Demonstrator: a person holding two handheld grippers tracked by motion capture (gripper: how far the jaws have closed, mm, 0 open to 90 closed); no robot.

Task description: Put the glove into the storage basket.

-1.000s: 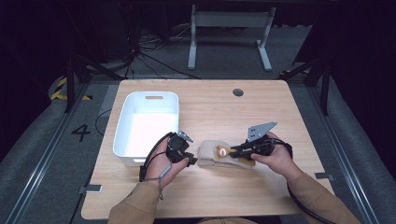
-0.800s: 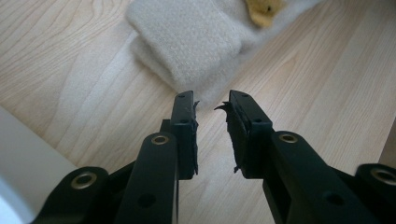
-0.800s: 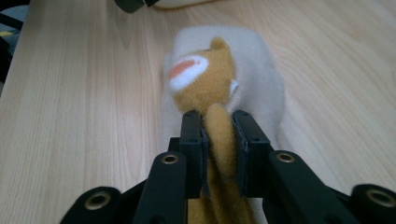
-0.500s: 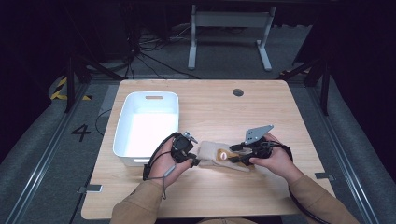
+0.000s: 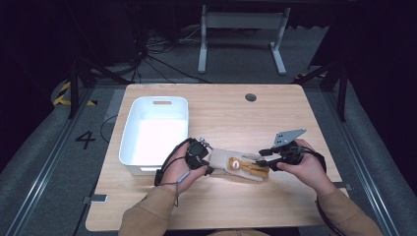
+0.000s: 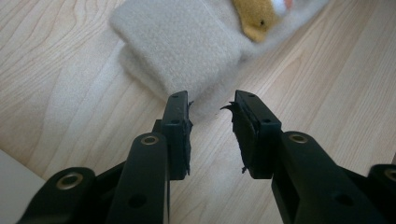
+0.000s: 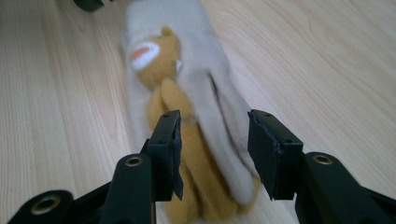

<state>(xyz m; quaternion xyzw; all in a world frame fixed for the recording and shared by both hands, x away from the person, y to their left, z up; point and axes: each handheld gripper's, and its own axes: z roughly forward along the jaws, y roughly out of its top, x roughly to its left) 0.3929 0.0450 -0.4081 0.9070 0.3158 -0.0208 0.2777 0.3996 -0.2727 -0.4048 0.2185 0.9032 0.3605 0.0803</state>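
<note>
Now beige glove (image 5: 236,165) flat, long axis between tongs; left tongs (image 6: 211,106) spread, right tongs (image 7: 214,128) spread, closing.

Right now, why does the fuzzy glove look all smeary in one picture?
In the right gripper view the glove is smeared with blur, while the black jaws stay sharp. In the left gripper view its cuff is soft too, out of focus. In the high view the table is brightly lit, the floor around it dark.
</note>
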